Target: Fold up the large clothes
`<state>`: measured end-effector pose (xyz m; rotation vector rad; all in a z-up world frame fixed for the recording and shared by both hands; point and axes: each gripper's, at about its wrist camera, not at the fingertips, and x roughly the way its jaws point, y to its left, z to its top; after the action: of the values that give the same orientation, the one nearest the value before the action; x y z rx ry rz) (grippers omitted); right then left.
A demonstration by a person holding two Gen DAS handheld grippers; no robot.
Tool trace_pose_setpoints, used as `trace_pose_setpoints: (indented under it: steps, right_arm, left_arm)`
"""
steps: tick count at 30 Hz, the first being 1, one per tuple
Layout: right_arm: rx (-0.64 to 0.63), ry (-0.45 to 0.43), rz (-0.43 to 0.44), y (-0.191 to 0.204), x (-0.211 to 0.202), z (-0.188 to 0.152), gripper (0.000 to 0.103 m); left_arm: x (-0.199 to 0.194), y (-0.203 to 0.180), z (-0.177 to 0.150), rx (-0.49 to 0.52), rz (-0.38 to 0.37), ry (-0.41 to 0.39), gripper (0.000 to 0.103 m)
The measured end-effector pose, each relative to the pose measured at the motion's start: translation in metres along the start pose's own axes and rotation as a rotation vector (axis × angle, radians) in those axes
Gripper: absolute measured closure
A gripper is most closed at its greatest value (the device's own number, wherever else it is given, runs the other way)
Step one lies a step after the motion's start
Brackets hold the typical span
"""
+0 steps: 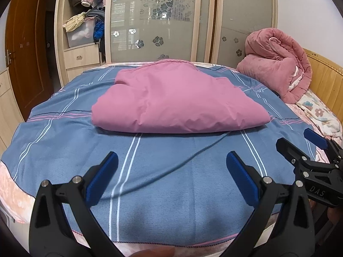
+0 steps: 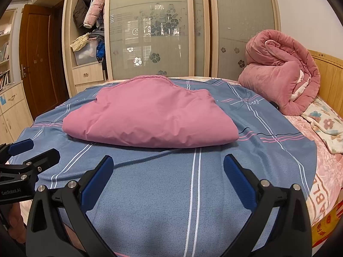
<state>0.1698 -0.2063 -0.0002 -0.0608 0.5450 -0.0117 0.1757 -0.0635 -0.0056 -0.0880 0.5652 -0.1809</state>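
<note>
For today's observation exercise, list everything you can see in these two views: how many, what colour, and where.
folded garment: one, pink, middle of the bed
bedspread: one, blue with white and pink stripes, under the garment
rolled quilt: one, dusty pink, by the headboard
headboard: one, light wood, right edge
wardrobe: one, cream with frosted flowered doors, behind the bed
door: one, brown, far left
left gripper: one, black with blue pads, jaws open, empty
right gripper: one, same colours, jaws open, empty

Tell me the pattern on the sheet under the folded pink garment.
The bedsheet is blue with white and pink plaid stripes, clearest in the right wrist view.
</note>
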Motion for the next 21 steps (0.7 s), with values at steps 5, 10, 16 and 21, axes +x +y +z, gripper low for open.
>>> trace_pose_setpoints:
  steps: [5,10,16,21]
  right_arm:
    - [0.000,0.001,0.000,0.0006,0.0000,-0.0006,0.001]
    - [0.001,-0.001,0.000,0.0004,-0.0003,-0.0003,0.001]
    - [0.001,-0.001,0.001,0.0008,0.0004,-0.0006,0.001]
    - [0.000,0.000,0.001,0.0014,0.0003,-0.0009,0.001]
  left_arm:
    - [-0.0001,-0.0003,-0.0005,0.002,0.005,0.002,0.002]
    - [0.0008,-0.0007,-0.0005,0.004,0.008,0.002,0.002]
    - [0.0015,-0.0004,-0.0006,0.001,0.007,0.002,0.002]
    - [0.0018,-0.0005,-0.0008,0.003,0.007,0.002,0.002]
